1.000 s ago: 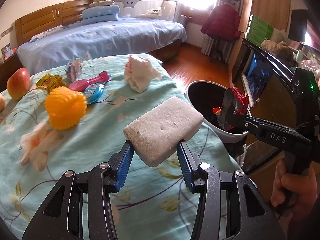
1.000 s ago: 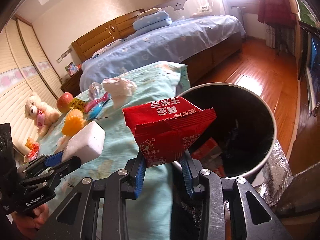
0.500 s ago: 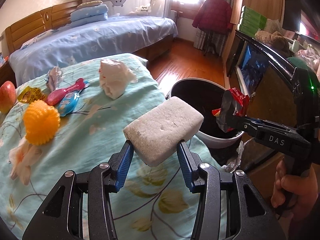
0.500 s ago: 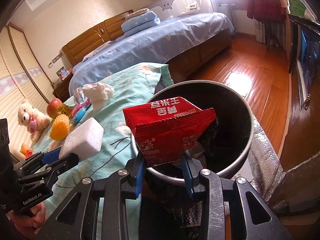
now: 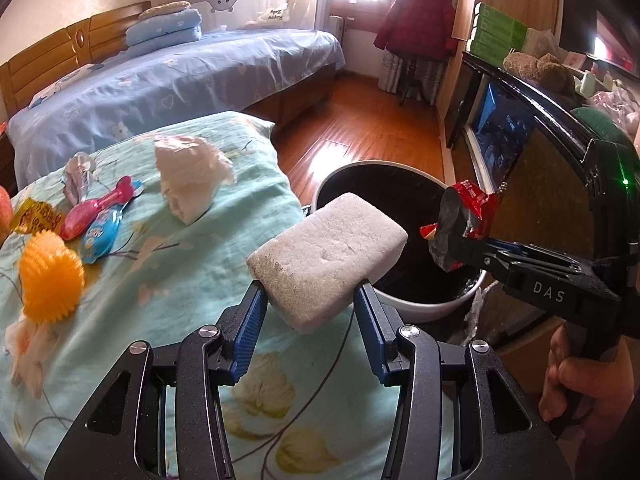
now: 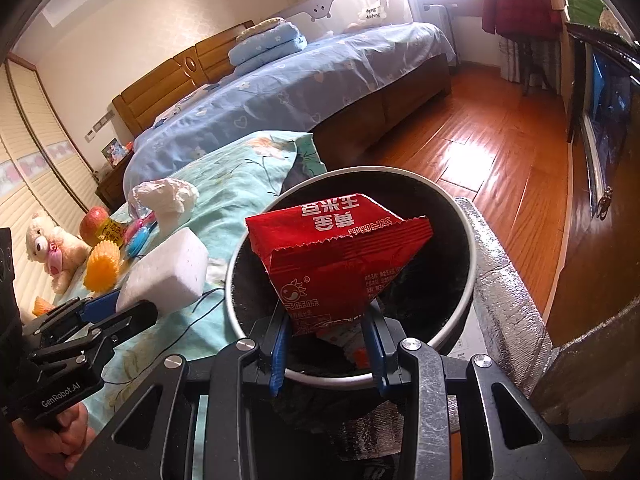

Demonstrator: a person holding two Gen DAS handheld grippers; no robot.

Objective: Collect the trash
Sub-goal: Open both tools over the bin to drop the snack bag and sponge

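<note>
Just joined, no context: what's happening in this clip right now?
A person is clearing trash off a bed with a hand-held gripper in each hand. The left hand-held gripper is shut on a white foam block, near the rim of the black-lined trash bin. The right hand-held gripper is shut on a red snack wrapper over the bin's opening. A crumpled tissue and small wrappers remain on the bedspread.
</note>
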